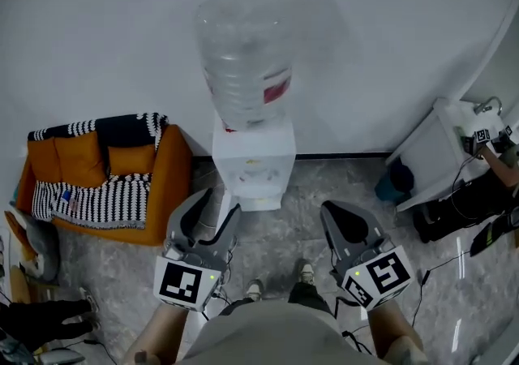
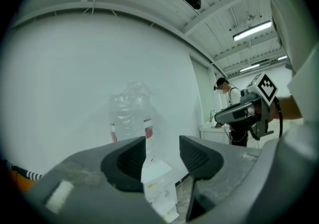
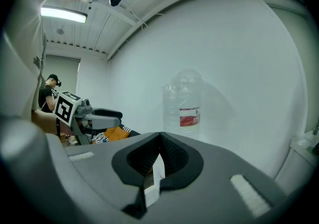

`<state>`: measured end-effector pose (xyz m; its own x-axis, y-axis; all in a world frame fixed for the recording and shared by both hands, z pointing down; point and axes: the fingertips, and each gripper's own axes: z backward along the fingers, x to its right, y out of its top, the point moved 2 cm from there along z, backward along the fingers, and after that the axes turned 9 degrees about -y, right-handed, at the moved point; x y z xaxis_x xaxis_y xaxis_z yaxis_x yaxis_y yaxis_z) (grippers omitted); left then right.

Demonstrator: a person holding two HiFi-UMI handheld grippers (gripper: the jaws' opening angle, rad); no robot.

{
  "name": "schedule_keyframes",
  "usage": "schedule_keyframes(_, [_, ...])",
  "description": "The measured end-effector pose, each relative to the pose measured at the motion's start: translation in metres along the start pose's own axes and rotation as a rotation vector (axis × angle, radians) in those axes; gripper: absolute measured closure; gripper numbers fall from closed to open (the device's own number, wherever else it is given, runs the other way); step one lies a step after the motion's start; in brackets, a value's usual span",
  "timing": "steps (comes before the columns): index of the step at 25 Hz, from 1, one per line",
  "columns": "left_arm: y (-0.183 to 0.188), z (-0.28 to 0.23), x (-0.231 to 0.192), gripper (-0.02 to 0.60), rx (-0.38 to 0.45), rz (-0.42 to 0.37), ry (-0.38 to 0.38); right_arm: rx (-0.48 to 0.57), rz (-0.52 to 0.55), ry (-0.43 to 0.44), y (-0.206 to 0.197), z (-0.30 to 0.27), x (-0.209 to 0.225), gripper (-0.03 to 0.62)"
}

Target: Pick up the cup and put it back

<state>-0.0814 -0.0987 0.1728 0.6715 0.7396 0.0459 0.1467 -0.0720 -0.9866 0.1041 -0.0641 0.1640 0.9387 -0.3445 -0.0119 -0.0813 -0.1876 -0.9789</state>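
A white wall point(image 1: 97, 31) fills the top of the head view, with grey stone floor point(image 1: 284, 234) below it. An orange sofa point(image 1: 158, 193) stands against the wall at the left, with a black-and-white striped blanket point(image 1: 89, 201) over its seat. Just right of it is a white dispenser point(image 1: 253, 162) with a big clear bottle point(image 1: 243, 55) upside down on top (red label facing out). A white desk point(image 1: 434, 152) sits in the right corner.

Both grippers are held low in front of the person and point toward the dispenser, well apart from it. The left gripper point(image 1: 219, 199) has its jaws partly apart and nothing between them; in its own view only the far-off dispenser shows through the gap. The right gripper point(image 1: 328, 211) has its jaws together at the tips and grips nothing; in its view a sliver of the dispenser shows through the slot lower down.

The cup cannot be made out in any view, so its place relative to either pair of jaws cannot be told.
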Motion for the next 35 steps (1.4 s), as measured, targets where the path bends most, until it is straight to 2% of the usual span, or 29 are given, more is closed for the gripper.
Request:
schedule_keyframes(11, [0.001,-0.063,0.017,0.357,-0.036,0.016,0.179,-0.002,0.015,0.182,0.005,-0.045,0.082,0.591])
schedule_keyframes(18, [-0.007,-0.077,0.026,0.357,-0.052,0.033,0.259,-0.018,0.014,0.283,-0.004,-0.062,0.091,0.591])
schedule_keyframes(24, [-0.021,-0.068,0.015,0.354,-0.053,0.027,0.328,-0.047,0.024,0.327,-0.024,-0.076,0.087,0.591])
schedule_keyframes(32, [-0.076,-0.069,0.006,0.354,-0.049,0.024,0.308,-0.06,0.048,0.319,-0.068,-0.104,0.079,0.591])
schedule_keyframes(35, [-0.105,-0.072,0.004,0.354,-0.048,-0.008,0.29,-0.04,0.042,0.297,-0.091,-0.115,0.076,0.591])
